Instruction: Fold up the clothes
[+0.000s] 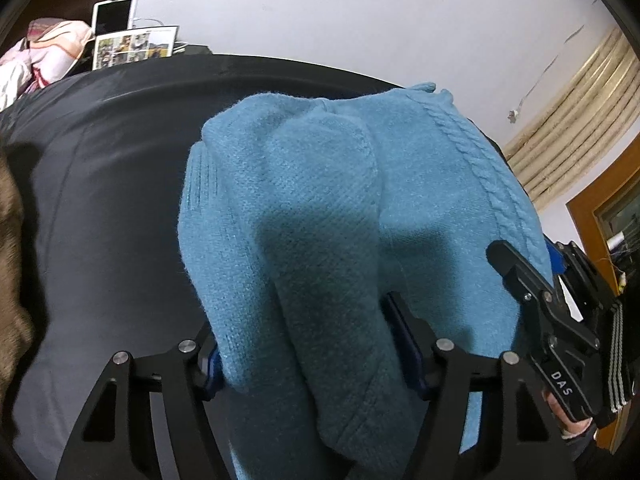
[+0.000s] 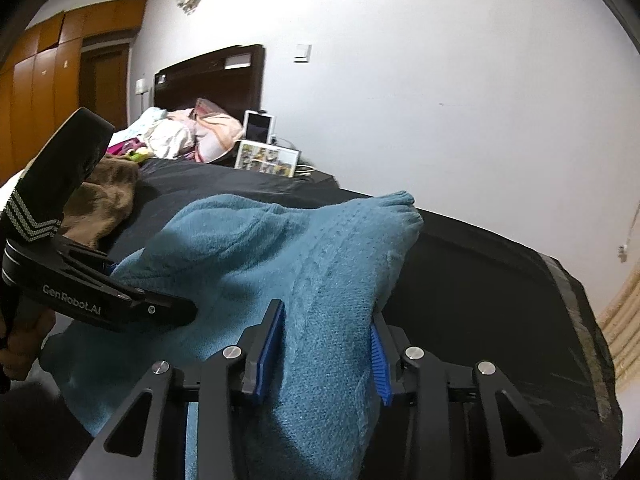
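White walls [image 2: 400, 80], a dark headboard [image 2: 212, 76], orange-brown wardrobes [image 2: 36, 92], and a black-covered bed [image 2: 480, 280].

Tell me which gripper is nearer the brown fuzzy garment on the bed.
Left. The left gripper grips the blue knit sweater beside the brown fuzzy garment; the right gripper clamps it farther off.
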Available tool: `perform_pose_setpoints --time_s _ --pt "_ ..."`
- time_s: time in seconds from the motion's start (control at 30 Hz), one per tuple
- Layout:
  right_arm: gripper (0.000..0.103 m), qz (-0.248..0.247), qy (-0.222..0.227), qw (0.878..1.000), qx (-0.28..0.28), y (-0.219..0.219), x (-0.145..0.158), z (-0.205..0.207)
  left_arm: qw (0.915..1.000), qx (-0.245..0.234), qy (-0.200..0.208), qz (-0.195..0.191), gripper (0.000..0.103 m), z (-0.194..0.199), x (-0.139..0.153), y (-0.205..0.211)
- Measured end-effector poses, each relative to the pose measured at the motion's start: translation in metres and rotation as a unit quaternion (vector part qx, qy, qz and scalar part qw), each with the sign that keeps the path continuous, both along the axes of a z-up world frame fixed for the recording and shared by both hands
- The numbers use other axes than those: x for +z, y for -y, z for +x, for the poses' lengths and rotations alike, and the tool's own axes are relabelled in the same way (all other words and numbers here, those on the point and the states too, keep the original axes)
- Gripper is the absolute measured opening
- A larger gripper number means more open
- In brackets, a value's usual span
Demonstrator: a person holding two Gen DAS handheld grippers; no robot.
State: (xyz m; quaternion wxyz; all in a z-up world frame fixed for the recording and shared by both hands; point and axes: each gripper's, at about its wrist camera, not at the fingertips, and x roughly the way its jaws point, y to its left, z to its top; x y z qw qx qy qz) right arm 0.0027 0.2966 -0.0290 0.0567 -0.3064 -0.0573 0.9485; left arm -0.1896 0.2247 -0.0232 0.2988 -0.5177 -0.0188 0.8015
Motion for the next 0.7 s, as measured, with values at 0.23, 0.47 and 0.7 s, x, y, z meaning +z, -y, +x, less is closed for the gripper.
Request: perform_pose_setpoints --time_s 0.23,0.47,0.7 --pt "0.04 -0.007 -0.002 0.999 -0.043 -0.049 -0.002 0.015 0.9997 -0.021 -0.003 -0.009 0.069 0.004 0.0 -0.055" --pt "0.04 -0.014 0.0 0.996 -0.083 -0.094 -0.006 0.025 0.9987 -0.043 -0.011 -0.023 0.069 0.003 0.002 -0.104" --pt "0.04 -0.021 0.003 0.993 -0.116 -0.132 -0.01 0.025 0.9976 -0.061 -0.016 -0.028 0.069 -0.002 0.003 -0.142"
